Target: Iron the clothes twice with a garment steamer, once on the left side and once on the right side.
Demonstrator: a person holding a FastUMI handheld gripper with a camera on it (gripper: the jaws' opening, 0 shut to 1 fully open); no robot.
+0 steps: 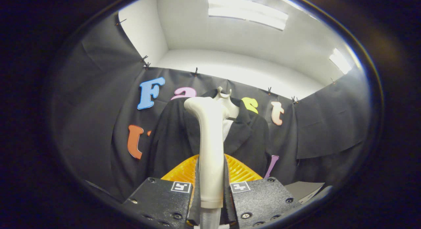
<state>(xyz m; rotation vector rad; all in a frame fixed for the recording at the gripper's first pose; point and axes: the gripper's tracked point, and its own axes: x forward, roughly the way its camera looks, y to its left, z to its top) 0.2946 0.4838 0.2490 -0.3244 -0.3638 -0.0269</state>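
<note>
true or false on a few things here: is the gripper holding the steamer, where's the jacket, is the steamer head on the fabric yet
1. The gripper is shut on the white steamer handle. True.
2. The black jacket lies folded on a table. False: it hangs on a white hanger against the booth wall, beyond the fingers.
3. The steamer stands upright between the fingers. True.
4. The jacket is buttoned closed to the collar. False: its lapels are open, with a white panel showing between them.
5. The steamer's head is pointed down at the floor. False: it rises in front of the jacket's collar; contact with the fabric cannot be told.
</note>
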